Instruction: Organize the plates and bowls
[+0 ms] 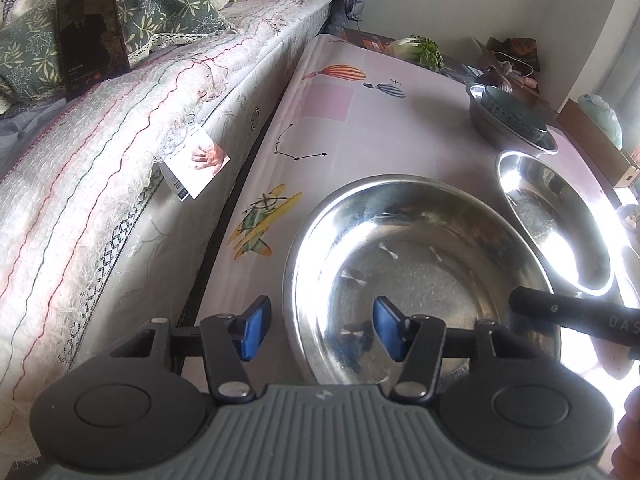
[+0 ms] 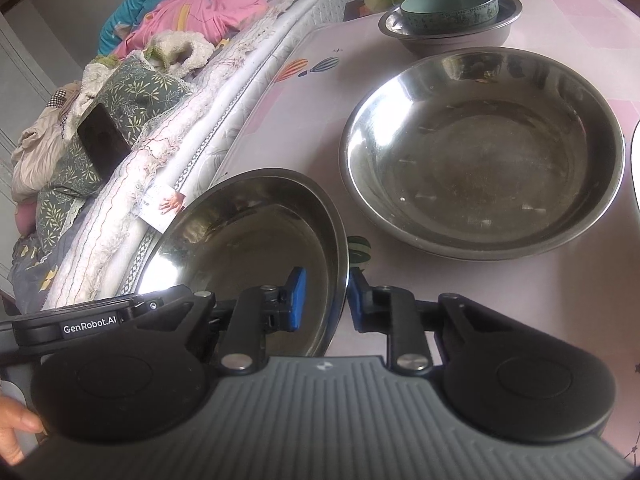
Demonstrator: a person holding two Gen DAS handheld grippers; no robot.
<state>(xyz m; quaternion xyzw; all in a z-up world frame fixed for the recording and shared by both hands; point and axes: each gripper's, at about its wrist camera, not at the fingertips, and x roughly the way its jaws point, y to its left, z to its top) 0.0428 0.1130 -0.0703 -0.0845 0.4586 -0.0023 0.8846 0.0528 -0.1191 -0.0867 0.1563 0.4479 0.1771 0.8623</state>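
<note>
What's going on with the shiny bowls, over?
Right gripper straddles near steel bowl rim. Left gripper open at its other rim. Second steel bowl beyond. Nothing blocking.

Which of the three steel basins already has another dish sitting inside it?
The farthest steel basin, at the table's far end: a teal ceramic bowl sits inside it. The large middle basin and the nearest basin, in the right gripper, hold nothing.

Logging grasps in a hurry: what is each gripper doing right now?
Left gripper: open, astride the near steel basin rim, not gripping.
Right gripper: shut on that basin's rim.
</note>
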